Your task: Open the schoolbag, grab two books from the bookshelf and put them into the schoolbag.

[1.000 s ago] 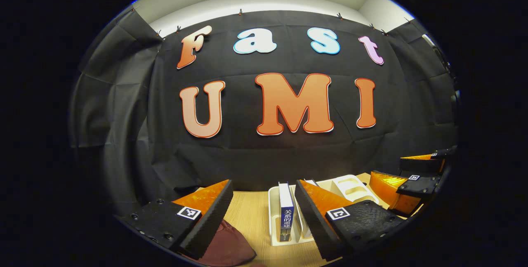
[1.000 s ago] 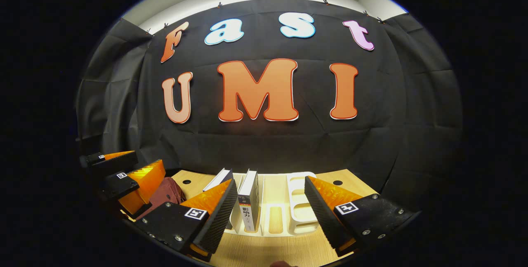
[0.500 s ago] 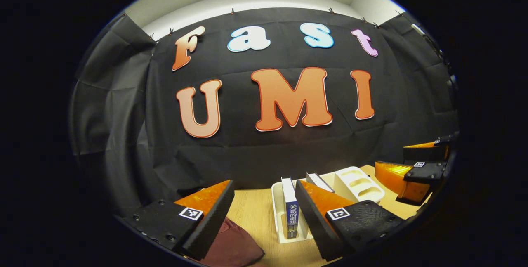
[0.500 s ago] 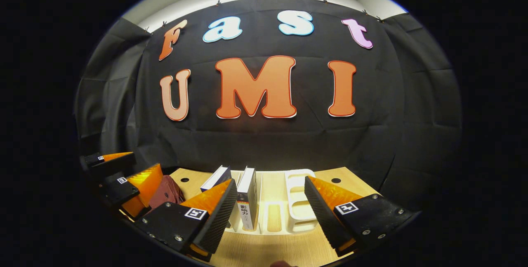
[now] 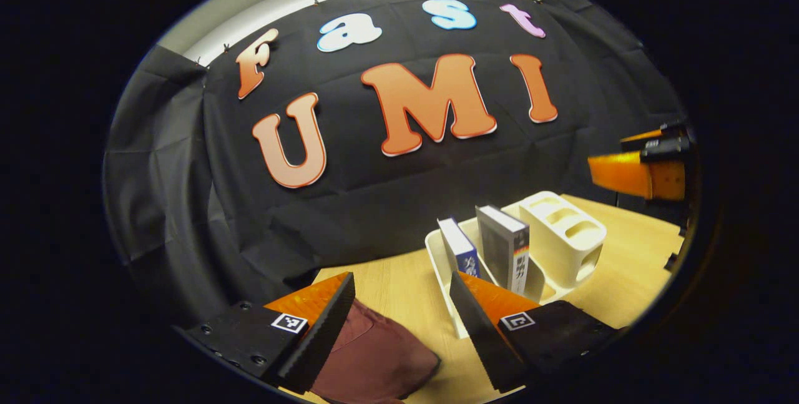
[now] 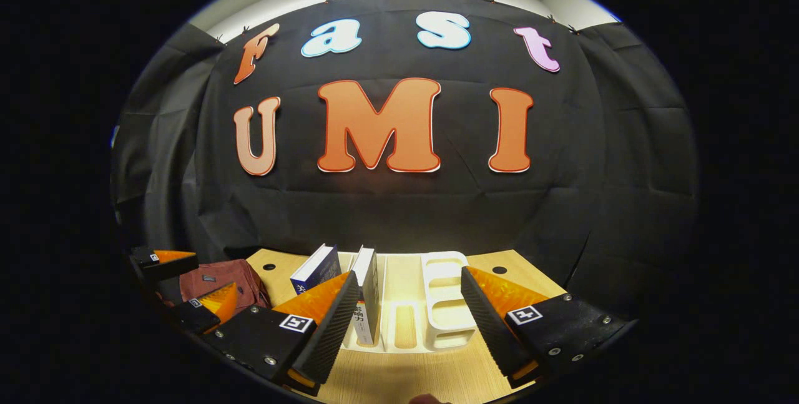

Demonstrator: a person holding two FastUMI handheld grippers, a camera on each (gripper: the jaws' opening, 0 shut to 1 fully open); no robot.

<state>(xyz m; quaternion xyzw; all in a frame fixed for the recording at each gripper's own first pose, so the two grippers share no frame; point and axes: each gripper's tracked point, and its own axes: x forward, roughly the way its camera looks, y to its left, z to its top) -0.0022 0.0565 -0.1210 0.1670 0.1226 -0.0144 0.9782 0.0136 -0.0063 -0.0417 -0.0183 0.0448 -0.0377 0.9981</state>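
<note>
Schoolbag (image 5: 374,360) is lying left of the bookshelf (image 5: 565,238); I am swinging the left tongs (image 5: 399,320), apart and empty, down toward it. Right tongs (image 6: 409,323), apart, are hovering before the bookshelf's two books.

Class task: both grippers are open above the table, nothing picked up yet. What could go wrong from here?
1. The blue book leans in the white bookshelf; a grab may tip it further.
2. The schoolbag lies slumped, so opening it with the left gripper may be awkward.
3. The right gripper may nudge the dark book.
</note>
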